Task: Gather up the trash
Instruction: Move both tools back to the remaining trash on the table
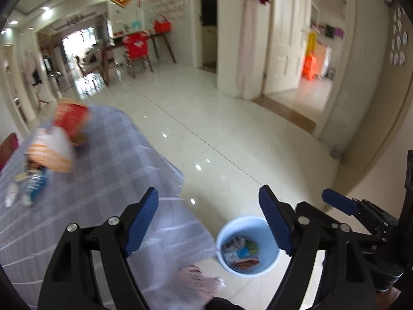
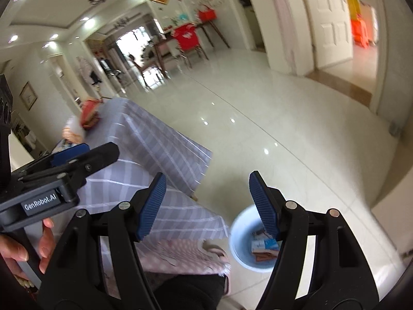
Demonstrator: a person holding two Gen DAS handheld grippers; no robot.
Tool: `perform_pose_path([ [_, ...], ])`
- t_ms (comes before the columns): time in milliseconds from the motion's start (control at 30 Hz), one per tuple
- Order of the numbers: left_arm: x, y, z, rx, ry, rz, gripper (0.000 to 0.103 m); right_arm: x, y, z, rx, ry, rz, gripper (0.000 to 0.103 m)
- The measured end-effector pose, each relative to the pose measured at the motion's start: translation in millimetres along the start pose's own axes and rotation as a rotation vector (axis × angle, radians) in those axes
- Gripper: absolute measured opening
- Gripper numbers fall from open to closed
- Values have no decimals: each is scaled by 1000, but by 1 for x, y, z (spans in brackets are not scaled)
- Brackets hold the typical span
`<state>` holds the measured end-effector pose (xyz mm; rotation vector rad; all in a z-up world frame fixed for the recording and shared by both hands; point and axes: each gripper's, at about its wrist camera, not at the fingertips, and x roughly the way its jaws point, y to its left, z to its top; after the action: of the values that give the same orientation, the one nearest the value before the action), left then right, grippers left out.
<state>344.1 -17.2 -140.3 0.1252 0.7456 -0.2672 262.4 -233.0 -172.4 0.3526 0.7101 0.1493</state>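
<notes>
Seen below both tools: a round pale-blue plastic bucket [image 1: 247, 245] standing on the glossy cream tiled floor [image 1: 232, 129], just beside the hanging edge of the grey-and-white checked tablecloth [image 1: 108, 170]. Held inside that bucket: a small heap of flat wrappers and cartons [image 1: 241, 254], white, blue, green and red-orange, lying on the bottom; too small to tell what each one was. Left gripper [image 1: 209, 222] spread wide with nothing between its blue ribbed pads [image 1: 142, 222], hovering over the table edge and the bucket. Right gripper [image 2: 206, 206] likewise gaping wide and empty, its right pad [image 2: 263, 206] overlapping the bucket's rim [image 2: 240, 235] in the right wrist view, though contact could not be judged. Still lying on the cloth, far from the bucket: a blurred red-and-white bag [image 1: 72, 121], a white-and-orange plastic bag [image 1: 51, 149], a clear bottle with a blue label [image 1: 36, 186] lying on its side, and a small white scrap [image 1: 11, 193] near it. Contents of the two bags not visible through the blur. Also in the right wrist view: bare fingers [image 2: 47, 242] wrapped around the grey handle [image 2: 25, 206] of the left tool, and pink patterned fabric [image 2: 180, 255] beside the bucket.
</notes>
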Motion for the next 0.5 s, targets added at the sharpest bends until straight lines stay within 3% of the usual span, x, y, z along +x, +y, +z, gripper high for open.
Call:
perform_pose_path([
  [200, -38, 83, -2, -67, -61, 123, 81, 8, 72, 15, -105, -12, 82, 67],
  [333, -45, 146, -10, -112, -50, 217, 81, 23, 115, 19, -165, 0, 120, 67],
  [500, -42, 215, -21, -203, -12, 259, 81, 51, 165, 22, -211, 43, 162, 67],
])
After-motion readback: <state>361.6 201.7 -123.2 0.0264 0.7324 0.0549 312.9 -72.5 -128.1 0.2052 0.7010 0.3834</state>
